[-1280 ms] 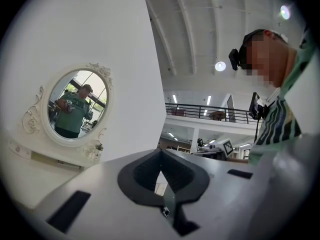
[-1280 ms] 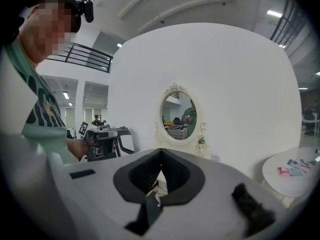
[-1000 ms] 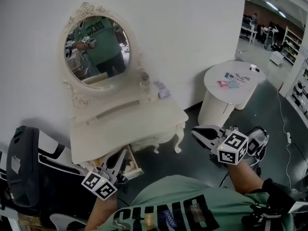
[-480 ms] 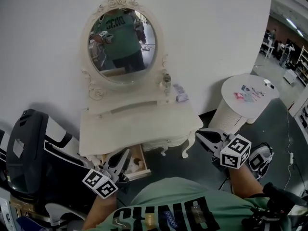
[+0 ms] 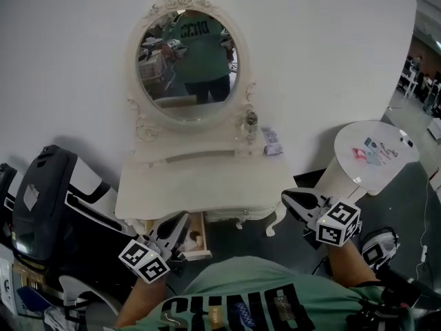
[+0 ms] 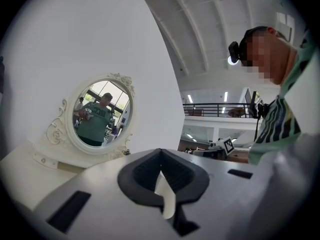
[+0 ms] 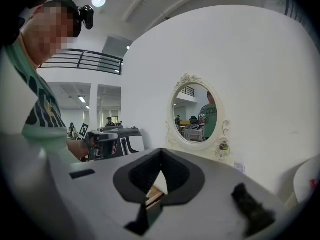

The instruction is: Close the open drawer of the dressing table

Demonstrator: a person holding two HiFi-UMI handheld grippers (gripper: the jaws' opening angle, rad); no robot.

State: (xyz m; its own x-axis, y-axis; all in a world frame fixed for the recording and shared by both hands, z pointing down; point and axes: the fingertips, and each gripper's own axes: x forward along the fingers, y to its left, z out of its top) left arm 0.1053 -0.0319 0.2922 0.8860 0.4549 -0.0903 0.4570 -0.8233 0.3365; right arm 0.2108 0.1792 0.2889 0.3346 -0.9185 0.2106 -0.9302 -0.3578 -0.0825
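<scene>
Left gripper (image 5: 178, 223) and right gripper (image 5: 289, 198), jaws closed and empty, face a cream wooden dressing table (image 5: 207, 188), its small drawer (image 5: 196, 240) open.

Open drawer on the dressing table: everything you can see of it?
The drawer is pulled out from under the left half of the cream dressing table, toward the person. Inside looks like light wood; something small lies in it, unidentifiable. The shut left tool overlaps its left edge in the head view; contact unclear.
</scene>
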